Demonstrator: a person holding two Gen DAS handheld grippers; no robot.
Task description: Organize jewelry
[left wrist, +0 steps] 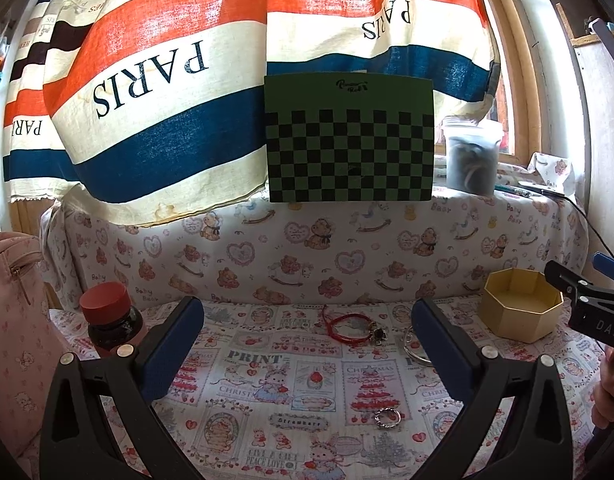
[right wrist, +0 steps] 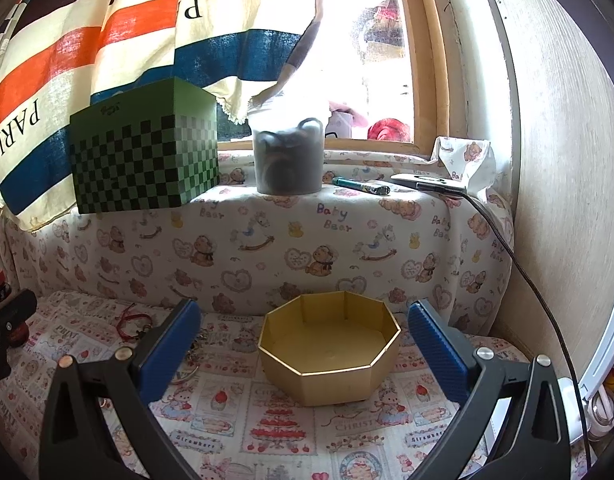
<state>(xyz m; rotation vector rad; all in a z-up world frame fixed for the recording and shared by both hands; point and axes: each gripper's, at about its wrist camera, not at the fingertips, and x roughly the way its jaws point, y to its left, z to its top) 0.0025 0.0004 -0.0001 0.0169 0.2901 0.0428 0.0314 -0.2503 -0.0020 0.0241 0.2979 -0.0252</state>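
Both tools empty, jaws apart: left gripper (left wrist: 307, 344) over the near ring (left wrist: 386, 417), red cord bracelet (left wrist: 347, 326) beyond; right gripper (right wrist: 303, 344) facing the empty gold box (right wrist: 329, 364). Risk: broad pads may skid off the thin ring.

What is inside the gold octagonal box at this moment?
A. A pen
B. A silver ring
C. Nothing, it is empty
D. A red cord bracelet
C. In the right wrist view the gold octagonal box shows only its bare floor, while the red cord bracelet and the silver ring lie on the printed cloth outside it.
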